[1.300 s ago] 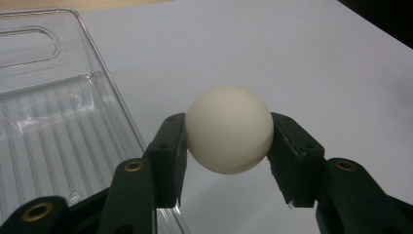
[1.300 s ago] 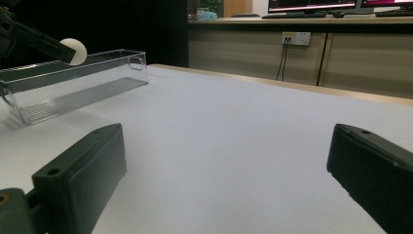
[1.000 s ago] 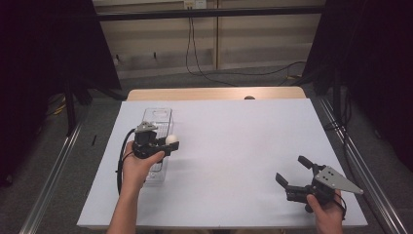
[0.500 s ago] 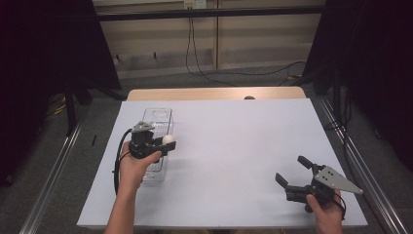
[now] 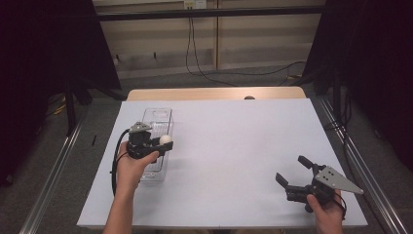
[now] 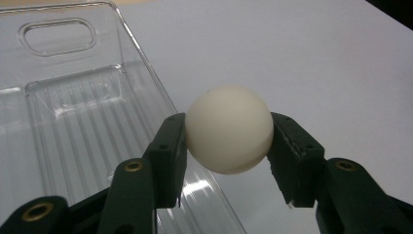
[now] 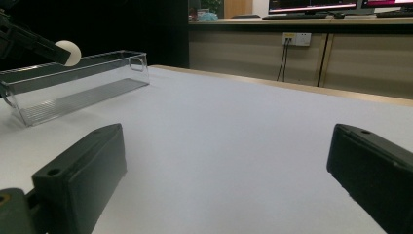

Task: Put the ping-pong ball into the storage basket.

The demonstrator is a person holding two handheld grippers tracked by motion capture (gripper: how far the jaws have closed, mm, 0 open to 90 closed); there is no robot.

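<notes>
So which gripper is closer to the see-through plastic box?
The left. The left gripper hangs over the clear plastic box, at its right rim, gripping a white ball. The right gripper sits open far across the white table.

Clear tray [image 6: 73, 112] cut off by left and bottom edges in the left gripper view; its near end sits hidden under the left gripper [image 5: 163, 144] and hand in the high view. White ball [image 7: 68, 51] partly covered by a jaw in the right gripper view. Right forearm cropped at bottom edge.
</notes>
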